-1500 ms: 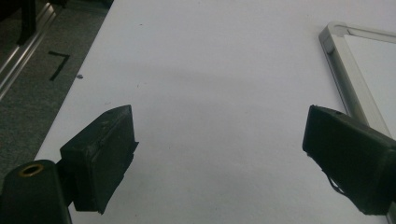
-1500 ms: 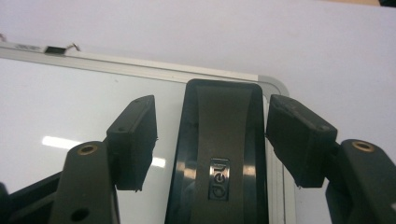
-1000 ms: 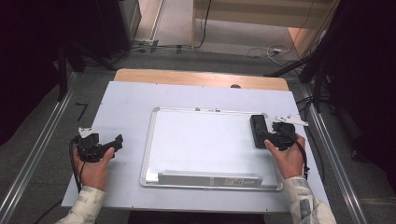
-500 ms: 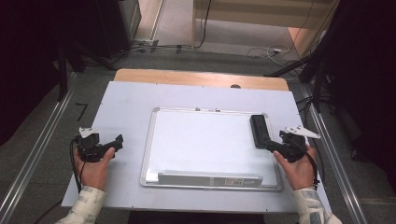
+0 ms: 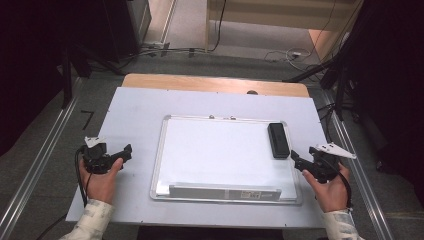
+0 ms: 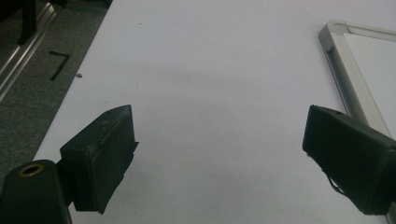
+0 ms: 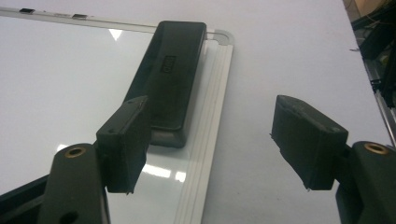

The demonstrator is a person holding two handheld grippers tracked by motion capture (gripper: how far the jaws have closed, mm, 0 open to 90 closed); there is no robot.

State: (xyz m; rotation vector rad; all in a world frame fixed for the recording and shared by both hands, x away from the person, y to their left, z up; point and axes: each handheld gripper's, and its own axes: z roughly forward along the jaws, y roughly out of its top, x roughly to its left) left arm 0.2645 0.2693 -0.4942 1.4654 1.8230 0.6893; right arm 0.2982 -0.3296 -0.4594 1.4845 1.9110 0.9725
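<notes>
The eraser [image 5: 278, 140], a black oblong block, lies flat on the whiteboard [image 5: 220, 155] near the board's far right corner, its long side running along the right frame edge. In the right gripper view the eraser [image 7: 173, 70] sits ahead and a bit to the left of the jaws, one end close to the board's rounded corner, the other end just past the left jaw tip (that jaw partly covers it, so whether they touch I can't tell).

Right gripper [image 5: 305, 164] is held over the table [image 5: 135, 107] just off the board's right edge, near the eraser but apart from it, jaws spread wide w/ nothing between them. Same in its own view: right gripper [image 7: 212, 140] released, bare white tabletop and board frame showing in the gap.

Left gripper [image 5: 122, 152] rests in the person's hand on the left part of the table, well apart from the eraser, pointing toward the board's left edge. In the left gripper view the left gripper [image 6: 219, 135] is also released, jaws far apart, empty table between them; the whiteboard's [image 6: 348, 70] frame corner shows at upper right

Whiteboard surface looks clean, w/ a grey tray strip [image 5: 225, 191] along its near edge
</notes>
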